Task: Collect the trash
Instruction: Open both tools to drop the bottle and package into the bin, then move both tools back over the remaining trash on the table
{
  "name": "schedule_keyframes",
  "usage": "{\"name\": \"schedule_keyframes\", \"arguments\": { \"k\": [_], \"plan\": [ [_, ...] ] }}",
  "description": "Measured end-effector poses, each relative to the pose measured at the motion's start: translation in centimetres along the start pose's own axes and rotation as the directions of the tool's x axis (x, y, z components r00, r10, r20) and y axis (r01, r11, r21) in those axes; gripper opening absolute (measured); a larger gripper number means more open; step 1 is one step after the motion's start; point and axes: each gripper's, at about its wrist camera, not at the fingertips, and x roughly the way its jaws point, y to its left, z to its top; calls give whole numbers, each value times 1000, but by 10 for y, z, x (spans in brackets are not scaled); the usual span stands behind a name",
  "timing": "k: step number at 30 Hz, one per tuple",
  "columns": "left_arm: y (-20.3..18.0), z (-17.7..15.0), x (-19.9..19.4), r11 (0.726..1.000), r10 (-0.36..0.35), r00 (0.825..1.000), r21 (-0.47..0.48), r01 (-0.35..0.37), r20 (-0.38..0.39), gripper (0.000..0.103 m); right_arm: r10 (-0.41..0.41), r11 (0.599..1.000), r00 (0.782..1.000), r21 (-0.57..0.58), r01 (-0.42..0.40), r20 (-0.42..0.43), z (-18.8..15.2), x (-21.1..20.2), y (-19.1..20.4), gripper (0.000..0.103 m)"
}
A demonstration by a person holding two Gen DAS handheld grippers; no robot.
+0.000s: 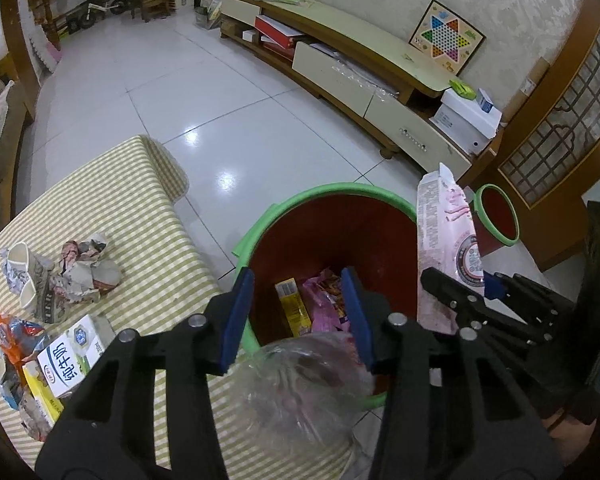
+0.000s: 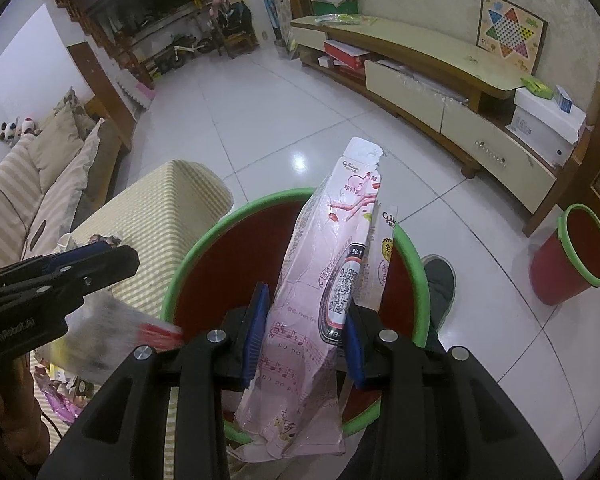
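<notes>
My left gripper (image 1: 298, 276) hangs over a red bin with a green rim (image 1: 328, 192). A crumpled clear plastic bag (image 1: 300, 380) fills the gap between the rear halves of its blue pads (image 1: 236, 320). In the right wrist view the same bag (image 2: 112, 332) is blurred under the left gripper (image 2: 112, 254). My right gripper (image 2: 306, 332) is shut on a flattened pink snack box (image 2: 324, 264), upright above the bin's rim (image 2: 220, 224). In the left wrist view that box (image 1: 444, 232) stands beside the bin. A yellow box (image 1: 294, 304) and a pink wrapper (image 1: 324, 300) lie in the bin.
The striped table (image 1: 120, 208) holds crumpled newspaper (image 1: 84, 268), paper cups (image 1: 20, 264), a milk carton (image 1: 68, 356) and an orange wrapper (image 1: 12, 332). A second red bin (image 2: 572, 256) stands by the low TV cabinet (image 2: 420, 60). A shoe (image 2: 440, 280) shows beyond the near bin.
</notes>
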Motion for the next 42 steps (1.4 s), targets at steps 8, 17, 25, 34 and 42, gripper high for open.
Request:
{"name": "schedule_keyframes", "arguments": {
  "k": [8, 17, 25, 34, 42],
  "plan": [
    [13, 2, -13, 999, -10, 999, -52, 12, 38, 69, 9, 1000, 1000, -1, -9, -26, -4, 6, 8, 56],
    [43, -5, -43, 989, 50, 994, -141, -37, 93, 97, -20, 999, 1000, -29, 21, 14, -5, -6, 30, 95],
    [73, -29, -74, 979, 97, 991, -190, -77, 96, 97, 11, 996, 999, -84, -9, 31, -9, -23, 74, 96],
    [128, -75, -127, 949, 169, 977, -289, -127, 127, 97, 76, 982, 990, -180, -54, 117, -23, -47, 140, 96],
    [183, -128, -157, 909, 261, 960, -359, -211, 98, 98, 132, 956, 990, -269, -116, 42, -40, -38, 204, 96]
  ]
}}
